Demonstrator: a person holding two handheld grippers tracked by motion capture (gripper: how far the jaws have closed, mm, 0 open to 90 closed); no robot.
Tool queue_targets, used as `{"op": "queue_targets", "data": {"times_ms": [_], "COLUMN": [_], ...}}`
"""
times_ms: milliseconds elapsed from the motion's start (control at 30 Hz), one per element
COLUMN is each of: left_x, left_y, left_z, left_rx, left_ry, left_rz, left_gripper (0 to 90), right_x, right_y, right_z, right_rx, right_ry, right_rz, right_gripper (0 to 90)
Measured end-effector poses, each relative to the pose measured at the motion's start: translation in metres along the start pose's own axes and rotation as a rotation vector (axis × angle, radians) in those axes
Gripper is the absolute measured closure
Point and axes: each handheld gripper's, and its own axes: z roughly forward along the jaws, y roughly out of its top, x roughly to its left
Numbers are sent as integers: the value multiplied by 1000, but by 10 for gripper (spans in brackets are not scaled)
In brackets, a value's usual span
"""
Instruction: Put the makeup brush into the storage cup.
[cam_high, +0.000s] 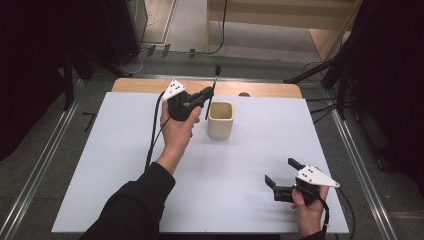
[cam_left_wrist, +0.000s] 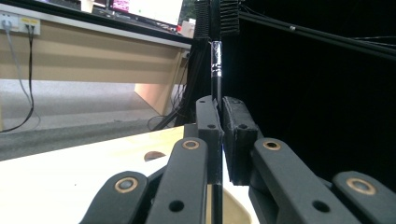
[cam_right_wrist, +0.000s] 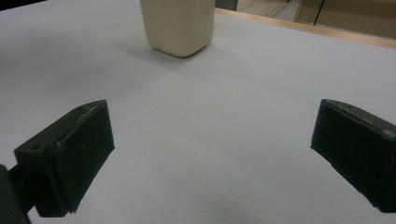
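A cream square cup (cam_high: 220, 120) stands on the white table (cam_high: 115, 170) toward the back middle. Just left of the cup, my left gripper (cam_high: 209, 92) is raised above the table and shut on a thin black stick (cam_high: 216, 75) with a silver band. The stick stands nearly upright, its lower end hanging beside the cup's left rim. In the left gripper view the stick (cam_left_wrist: 215, 60) rises from between the closed jaws of the left gripper (cam_left_wrist: 222, 107). My right gripper (cam_high: 281, 171) stands open and holds nothing near the front right. In the right gripper view, that gripper (cam_right_wrist: 212, 154) faces the cup (cam_right_wrist: 178, 25).
A strip of bare wood (cam_high: 270, 90) with a small dark hole shows along the table's far edge. Metal rails (cam_high: 357, 165) run beside the table on both sides. Black stands and cables sit on the floor beyond.
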Motion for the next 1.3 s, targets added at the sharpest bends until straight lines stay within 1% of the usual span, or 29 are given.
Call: {"op": "queue_targets", "data": {"times_ms": [133,233,333,367,467,633,733,867,1000,1167,1233,1300], "left_x": [0,1,-1,-1,-1,-2,-1,1,3,0,-2,-3], "left_y": [1,1,3,3,3,-1,-4,-6,-9,-14,-15,-18], "left_z": [7,12,16,18,22,28,31,34,36,39,40,41], "left_rx": [-7,-4,-6,-6,-4,5,15,24,33,50,62,67], "left_ry": [4,7,0,4,7,12,14,24,28,26,33,32], "left_rz": [5,2,0,8,10,21,10,13,21,32,50,57], "left_gripper": [873,873,873,873,873,873,873,873,873,872,872,872], "right_x": [-1,-1,-2,-2,-2,-2,-3,-3,-4,-4,-4,-5], "right_y": [0,0,0,-1,-1,-1,-1,-2,-2,-3,-3,-3], "right_z": [0,0,-1,-1,-1,-2,-2,-2,-2,-2,-2,-2], "right_rx": [-4,-6,-8,-7,-10,-10,-9,-8,-7,-8,-7,-6], "right_ry": [1,3,5,5,7,9,9,10,10,10,10,10], "right_rz": [0,7,10,10,12,12,17,16,20,23,23,23], "right_gripper": [0,0,0,0,0,0,0,0,0,0,0,0]}}
